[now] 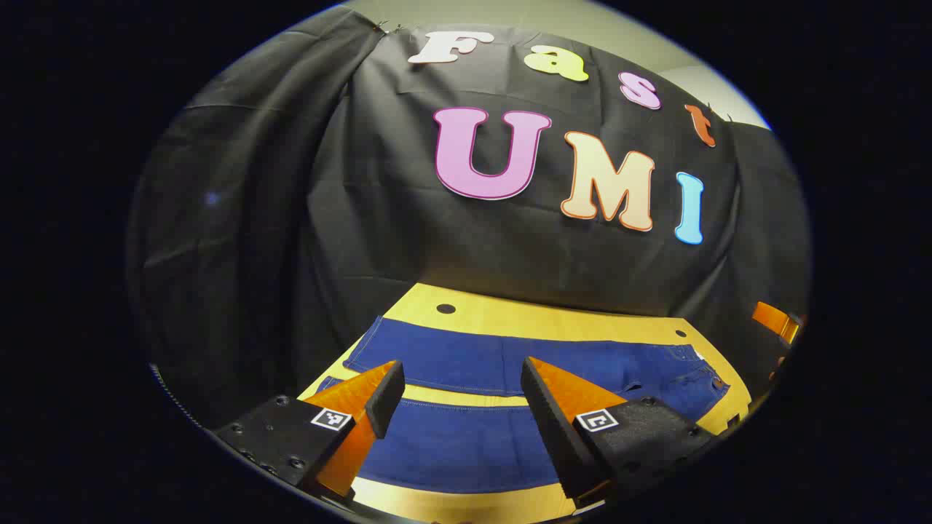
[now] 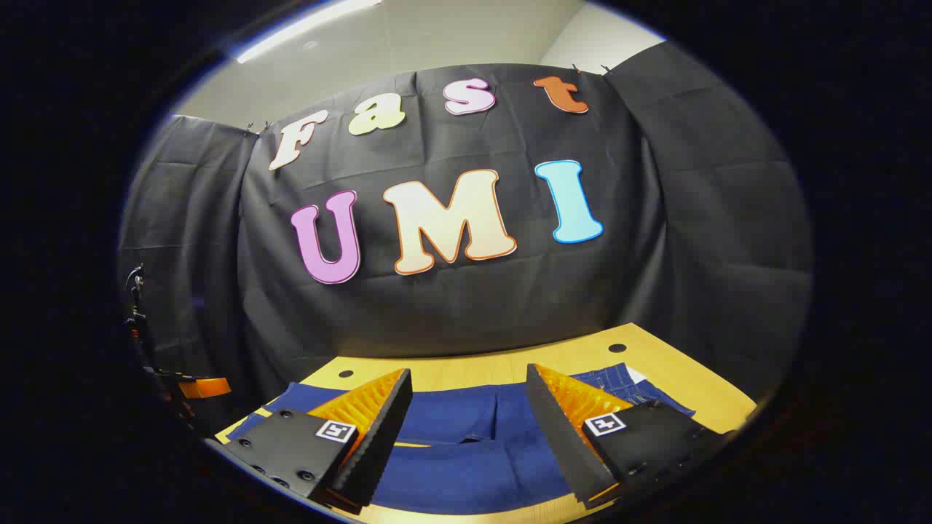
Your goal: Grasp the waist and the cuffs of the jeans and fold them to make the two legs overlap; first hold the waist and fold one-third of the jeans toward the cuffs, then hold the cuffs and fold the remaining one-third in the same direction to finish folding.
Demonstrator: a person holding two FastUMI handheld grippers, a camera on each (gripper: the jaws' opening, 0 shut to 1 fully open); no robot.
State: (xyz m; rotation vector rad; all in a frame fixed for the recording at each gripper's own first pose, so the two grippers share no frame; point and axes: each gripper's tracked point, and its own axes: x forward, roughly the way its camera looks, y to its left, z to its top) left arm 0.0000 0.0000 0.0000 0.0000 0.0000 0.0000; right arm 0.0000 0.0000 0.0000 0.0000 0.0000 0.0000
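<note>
Basically nothing is grasped yet. Jeans (image 1: 510, 364) lie flat on the table (image 1: 524, 320), both legs spread apart with a strip of bare tabletop between them, waist at the right end in the left gripper view, cuffs at the left end.

Left gripper (image 1: 462, 382) hangs above the legs, nearer the cuffs, jaws wide apart, nothing between them. Right gripper (image 2: 470, 393) is over the waist end, jaws also spread and holding nothing; crotch and waistband sit just beyond its fingers. Other gripper (image 1: 779, 320) peeks in at the far right edge of the left gripper view, near the waist.

Judgement: very start, leg-overlap fold not done.

Risks from here:
- Pinching only the top denim layer at waist or cuff, so the under layer stays and the leg drags crooked.
- Fingers coming down on the bare strip between the legs, closing on nothing.
- Uneven lift between the two ends twists the fabric, so legs overlap skewed and later thirds go off.
- Denim is stiff and heavy; a shallow bite could slip out mid-fold.
- Near leg lies close to the table's front edge; a pull toward the person could drag it off.
</note>
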